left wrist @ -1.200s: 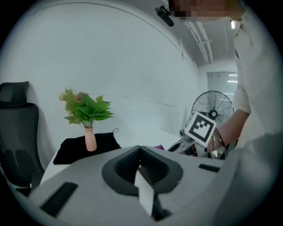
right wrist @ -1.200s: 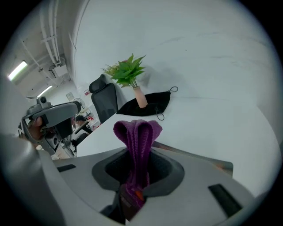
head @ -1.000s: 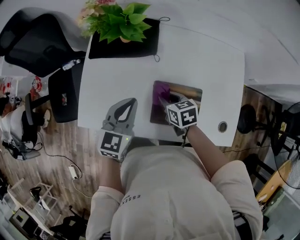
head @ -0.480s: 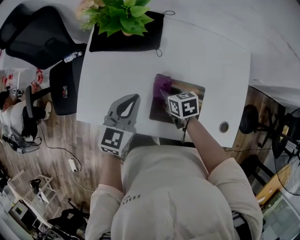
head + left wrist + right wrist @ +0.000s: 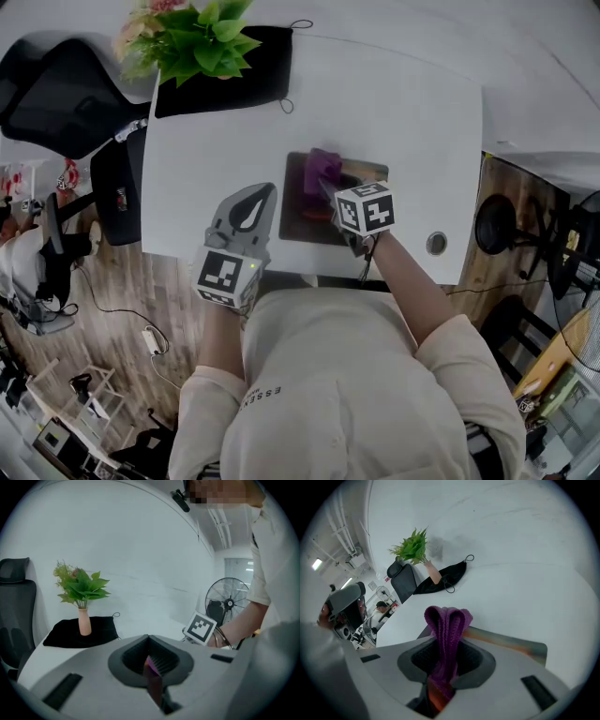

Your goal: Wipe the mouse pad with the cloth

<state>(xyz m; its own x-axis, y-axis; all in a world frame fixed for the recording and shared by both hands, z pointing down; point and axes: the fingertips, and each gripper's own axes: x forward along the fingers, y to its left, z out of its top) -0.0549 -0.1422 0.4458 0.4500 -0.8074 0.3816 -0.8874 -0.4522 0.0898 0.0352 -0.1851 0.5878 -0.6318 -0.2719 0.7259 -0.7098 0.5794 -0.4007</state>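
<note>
Wood floor point(image 5: 141, 309) lies all around a white table point(image 5: 403, 141). A plant point(image 5: 187, 42) stands on a black mat point(image 5: 253, 70) at the far left corner. The pad point(image 5: 292, 225) lies by the near edge, a bit right of the middle.

The right gripper point(image 5: 328, 195) pinches the purple cloth point(image 5: 322, 171) tight. The cloth sits on the far left part of the pad. The left gripper point(image 5: 255, 202) rests on the table by the near edge, just left of the pad. Its 2 jaws are pressed together and it does not hold the pad down.

What could go wrong? Nothing pins the pad, so I think a hard push could make it slide on the smooth table. Only a bunched fold of cloth sticks out past the jaws, so the hard tips might scrape the pad. A loose pinch could let the cloth slip out.

From the head view you see the whole table and where both grippers are. It does not show the pinch well. The right gripper view shows the cloth point(image 5: 446, 630) folded between the jaws, with the pad point(image 5: 511, 644) under it. The left gripper view shows shut jaws with a thin purple strip at the seam; I cannot tell what it is. It also shows a fan point(image 5: 228, 603), which the table hides from above.
</note>
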